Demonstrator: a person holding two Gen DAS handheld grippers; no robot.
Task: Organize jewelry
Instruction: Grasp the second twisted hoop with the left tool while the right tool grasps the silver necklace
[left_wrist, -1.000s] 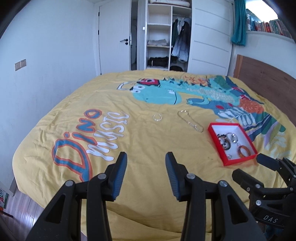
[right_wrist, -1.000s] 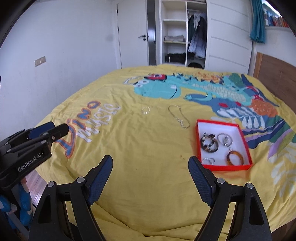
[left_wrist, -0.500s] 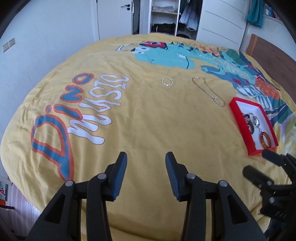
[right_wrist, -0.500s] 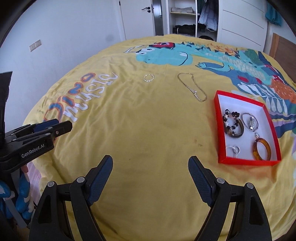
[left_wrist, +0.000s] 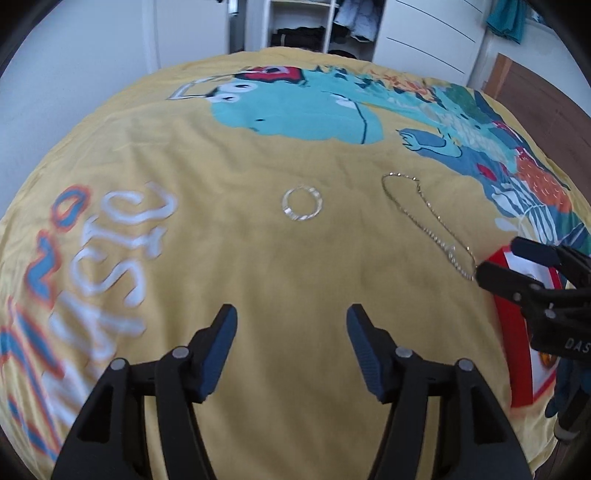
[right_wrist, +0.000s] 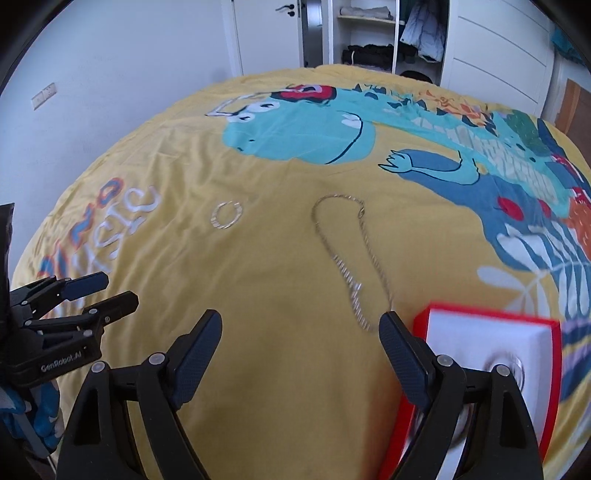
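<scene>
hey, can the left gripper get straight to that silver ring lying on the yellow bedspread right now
Probably yes. The left gripper is open and empty, its jaws having just been opening, and the ring lies ahead of it on bare bedspread. The chain and the right gripper sit off to the side.

Soft daylight — motion blur, fisheye-warped edges

The bed cover (left_wrist: 295, 280) is soft matt yellow cloth, a little wrinkled. At 12 o'clock lies a shiny metal bangle (left_wrist: 302, 202); at 2 o'clock, a fine glinting metal chain (left_wrist: 424, 221).
</scene>
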